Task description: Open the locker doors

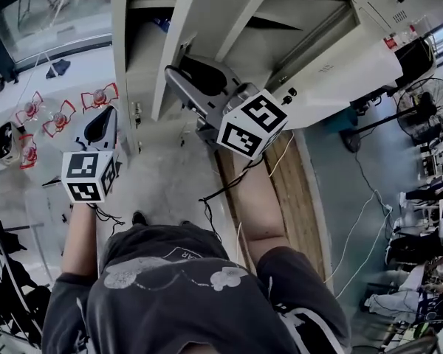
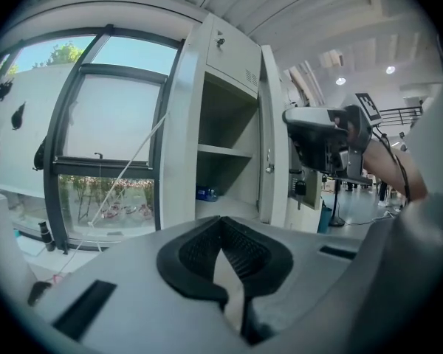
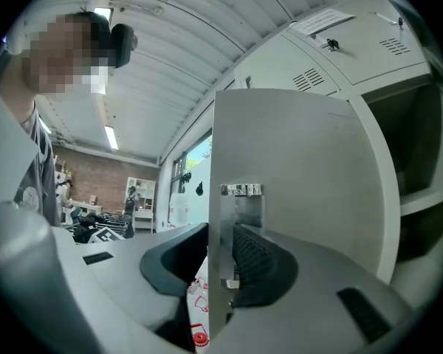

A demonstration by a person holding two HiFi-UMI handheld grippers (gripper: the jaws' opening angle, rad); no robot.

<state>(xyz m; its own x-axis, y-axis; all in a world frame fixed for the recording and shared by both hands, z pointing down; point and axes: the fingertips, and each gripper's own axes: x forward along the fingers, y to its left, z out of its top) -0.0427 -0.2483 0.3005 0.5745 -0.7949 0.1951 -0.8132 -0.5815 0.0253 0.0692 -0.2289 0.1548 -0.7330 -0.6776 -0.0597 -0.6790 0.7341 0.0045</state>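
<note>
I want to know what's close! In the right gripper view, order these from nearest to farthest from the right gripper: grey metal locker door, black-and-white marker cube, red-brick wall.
1. The grey metal locker door, centre: its edge is gripped in the right gripper.
2. The black-and-white marker cube, low on the left.
3. The red-brick wall, far back on the left.
</note>
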